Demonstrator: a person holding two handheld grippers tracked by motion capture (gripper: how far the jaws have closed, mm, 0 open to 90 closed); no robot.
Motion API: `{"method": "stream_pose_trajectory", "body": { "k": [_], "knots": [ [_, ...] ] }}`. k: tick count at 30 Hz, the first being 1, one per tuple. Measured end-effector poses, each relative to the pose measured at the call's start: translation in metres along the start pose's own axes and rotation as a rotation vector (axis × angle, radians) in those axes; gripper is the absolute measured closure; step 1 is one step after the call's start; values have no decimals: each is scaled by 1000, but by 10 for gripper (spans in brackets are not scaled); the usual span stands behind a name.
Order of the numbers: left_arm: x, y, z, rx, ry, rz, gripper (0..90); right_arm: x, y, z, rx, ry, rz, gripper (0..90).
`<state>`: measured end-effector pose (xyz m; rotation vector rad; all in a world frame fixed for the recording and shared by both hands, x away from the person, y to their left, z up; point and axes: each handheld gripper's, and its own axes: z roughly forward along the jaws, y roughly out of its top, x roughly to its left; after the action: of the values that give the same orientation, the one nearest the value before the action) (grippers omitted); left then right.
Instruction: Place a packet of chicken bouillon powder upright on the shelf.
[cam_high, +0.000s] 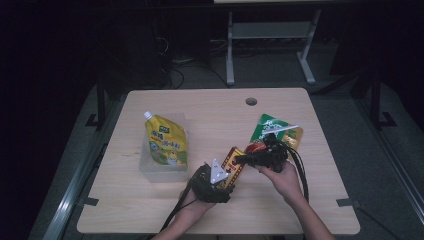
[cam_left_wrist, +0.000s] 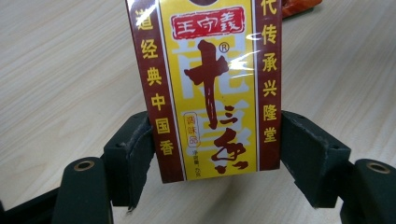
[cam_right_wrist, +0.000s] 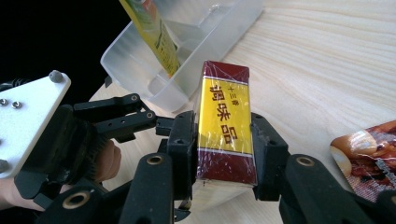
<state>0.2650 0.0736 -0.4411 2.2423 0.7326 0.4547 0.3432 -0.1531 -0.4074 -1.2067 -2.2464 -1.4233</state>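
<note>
A: Clear plastic bin (cam_high: 150, 169) at left of the wooden table (cam_high: 210, 107), yellow spouted pouch (cam_high: 167, 142) leaning inside. State of the left gripper (cam_left_wrist: 217, 149)?
B: Clamped across the broad face of the red-and-yellow spice box (cam_high: 233, 165), apparently just off the tabletop, near the bin's right end.
A: And the right gripper (cam_right_wrist: 224, 144)?
B: Clamped as well, pads pressed on the narrow sides of the same box. Further right, snack packets (cam_high: 272, 131) lying flat, apart from both tools.
A: Likely faults from here?
B: Probably a crushed or twisted carton, from uneven pull between two grips; a slip on the glossy wrap, from one release ahead of a firm hold by the other; possibly a knock against the bin wall, from a low approach
</note>
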Motion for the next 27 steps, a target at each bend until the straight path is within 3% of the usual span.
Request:
{"method": "stream_pose_trajectory", "body": {
  "k": [6, 10, 18, 21, 23, 27],
  "knots": [
    [2, -1, -3, -14, -16, 3, 280, 6, 3, -1, 6, -5, -23, 664],
    [3, -1, -7, -22, -34, 2, 323, 13, 8, -3, 26, -52, -96, 669],
    [-5, -1, -14, -26, -67, 24, 317, 16, 12, -7, 33, -68, -128, 670],
    [-9, -2, -16, -28, -86, 18, 314, 21, 16, -8, 34, -78, -166, 670],
    [-8, -3, -18, -21, -82, 44, 310, 24, 20, -9, 39, -79, -184, 670],
    [-9, -5, -19, -20, -91, 45, 307, 30, 27, -8, 56, -87, -218, 670]
  ]
}}
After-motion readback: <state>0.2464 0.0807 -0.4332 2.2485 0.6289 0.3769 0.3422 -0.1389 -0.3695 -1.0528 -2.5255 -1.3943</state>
